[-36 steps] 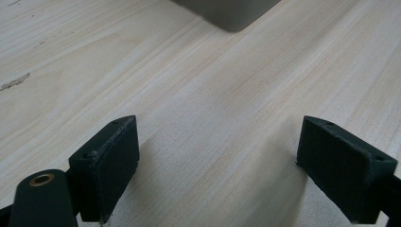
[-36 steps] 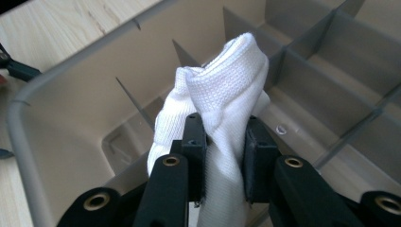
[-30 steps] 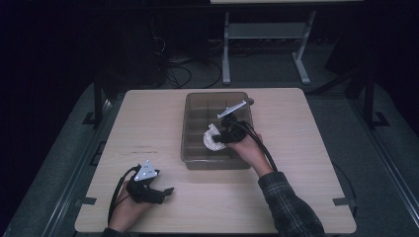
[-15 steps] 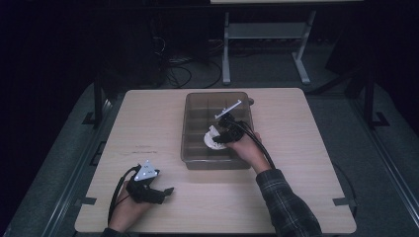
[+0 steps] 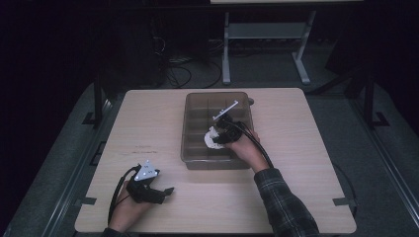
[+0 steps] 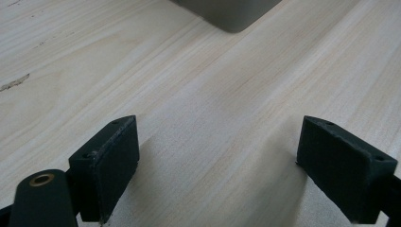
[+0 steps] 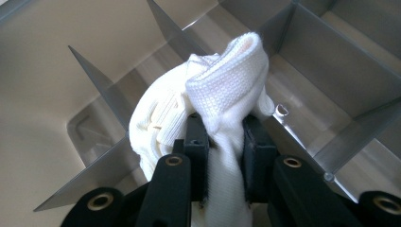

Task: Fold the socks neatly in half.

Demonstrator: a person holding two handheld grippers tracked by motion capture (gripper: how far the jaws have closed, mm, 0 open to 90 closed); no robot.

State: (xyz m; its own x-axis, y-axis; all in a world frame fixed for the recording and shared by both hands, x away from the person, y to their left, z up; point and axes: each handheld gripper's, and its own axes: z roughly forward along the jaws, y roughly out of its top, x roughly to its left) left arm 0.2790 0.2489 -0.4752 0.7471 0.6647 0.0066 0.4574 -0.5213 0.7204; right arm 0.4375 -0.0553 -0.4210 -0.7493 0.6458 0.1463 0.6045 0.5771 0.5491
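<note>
A white knitted cloth (image 7: 208,94), bunched up like a rolled sock, is pinched between the jaws of my right gripper (image 7: 220,137). The high view shows that gripper (image 5: 223,133) holding the white cloth (image 5: 212,139) over the near half of a smoky clear divided bin (image 5: 190,123) in the middle of the table. In the right gripper view the bin's dividers (image 7: 108,94) lie below the cloth. My left gripper (image 5: 163,193) rests low near the table's front left, jaws wide apart with bare wood between them (image 6: 217,156).
The wooden table (image 5: 148,118) has bare room left and right of the bin. A corner of the bin (image 6: 231,14) lies ahead of the left gripper. Beyond the far edge stand a metal stand (image 5: 262,34) and cables on a dark floor.
The right gripper with the white cloth has shifted slightly toward the near end of the bin and sits lower in it. The left gripper has stayed in place.
</note>
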